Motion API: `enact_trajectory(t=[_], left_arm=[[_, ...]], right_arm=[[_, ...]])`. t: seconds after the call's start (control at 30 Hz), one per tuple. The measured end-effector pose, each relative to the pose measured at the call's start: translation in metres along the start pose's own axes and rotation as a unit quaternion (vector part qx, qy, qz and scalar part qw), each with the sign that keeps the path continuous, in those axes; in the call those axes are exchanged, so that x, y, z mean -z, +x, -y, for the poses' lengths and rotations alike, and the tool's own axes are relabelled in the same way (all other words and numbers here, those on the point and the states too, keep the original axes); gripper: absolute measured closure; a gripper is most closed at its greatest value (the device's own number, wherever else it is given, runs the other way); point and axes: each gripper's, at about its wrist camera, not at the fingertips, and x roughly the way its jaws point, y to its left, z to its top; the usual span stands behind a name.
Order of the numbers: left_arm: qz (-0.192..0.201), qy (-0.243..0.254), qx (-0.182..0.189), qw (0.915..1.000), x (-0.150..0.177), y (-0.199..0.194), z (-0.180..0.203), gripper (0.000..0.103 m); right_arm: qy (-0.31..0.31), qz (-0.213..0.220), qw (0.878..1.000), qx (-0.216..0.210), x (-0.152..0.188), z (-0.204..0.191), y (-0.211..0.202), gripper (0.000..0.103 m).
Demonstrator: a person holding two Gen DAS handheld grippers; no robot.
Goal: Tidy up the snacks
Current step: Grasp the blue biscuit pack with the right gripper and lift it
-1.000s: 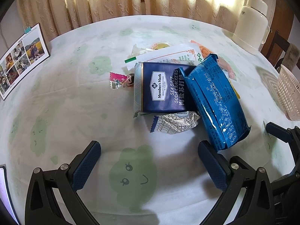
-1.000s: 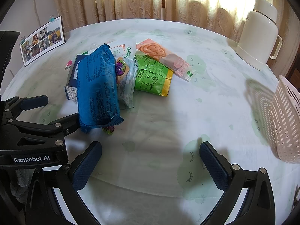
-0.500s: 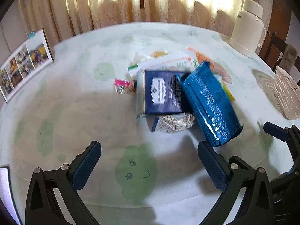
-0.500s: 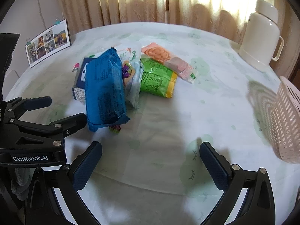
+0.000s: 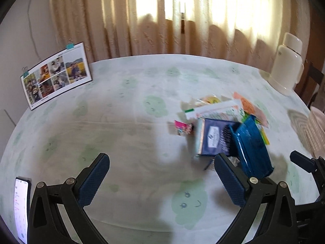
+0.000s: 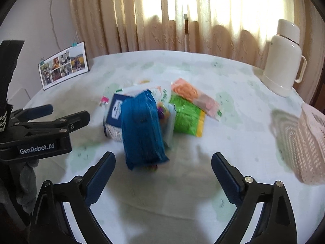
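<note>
A pile of snacks lies on the round table. On top is a long blue packet (image 6: 142,130), also in the left wrist view (image 5: 252,148), leaning on a navy cracker box (image 5: 213,138) (image 6: 115,109). A green packet (image 6: 186,118), an orange-pink packet (image 6: 195,97) and a small pink sweet (image 5: 181,127) lie around them. My left gripper (image 5: 162,183) is open and empty, left of the pile. My right gripper (image 6: 162,179) is open and empty, just in front of the blue packet.
A pink slotted basket (image 6: 310,144) stands at the right table edge. A white thermos jug (image 6: 284,59) stands at the back right. A photo calendar (image 5: 56,75) stands at the back left. A phone (image 5: 21,209) lies at the near left edge.
Both grippers have pulled back and tilted up, so the pile looks smaller and more curtain shows. The left view has swung left, putting the pile to its right. Both stay open.
</note>
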Motion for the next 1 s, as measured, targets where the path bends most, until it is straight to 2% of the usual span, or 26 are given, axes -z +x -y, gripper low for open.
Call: enact_trajectory(t=[0.23,0.3,0.37,0.6,0.77,1.0], left_arm=[[-0.004,-0.012,-0.006,0.9999,0.001,-0.002,-0.007,0.001],[-0.005,-0.013,-0.007,0.9999,0.001,-0.001,-0.006,0.001],[-0.005,-0.013,-0.007,0.9999,0.001,-0.001,-0.007,0.001],[-0.010,-0.013,-0.008,0.9998,0.002,0.000,-0.008,0.001],[-0.012,-0.012,-0.008,0.9998,0.003,0.001,-0.008,0.001],[-0.015,-0.010,-0.007,0.9998,0.004,0.003,-0.006,0.001]], right_arm=[[-0.005,-0.011,1.000,-0.008,-0.015,-0.013,0.020,0.022],[-0.006,-0.017,1.000,-0.008,-0.017,-0.016,0.026,0.032],[-0.005,-0.023,1.000,-0.008,-0.019,-0.017,0.031,0.035],[-0.007,-0.026,1.000,0.001,-0.021,-0.019,0.040,0.037],[-0.012,-0.025,1.000,-0.006,-0.018,-0.025,0.041,0.052],[-0.008,-0.018,1.000,-0.005,-0.015,-0.026,0.038,0.057]])
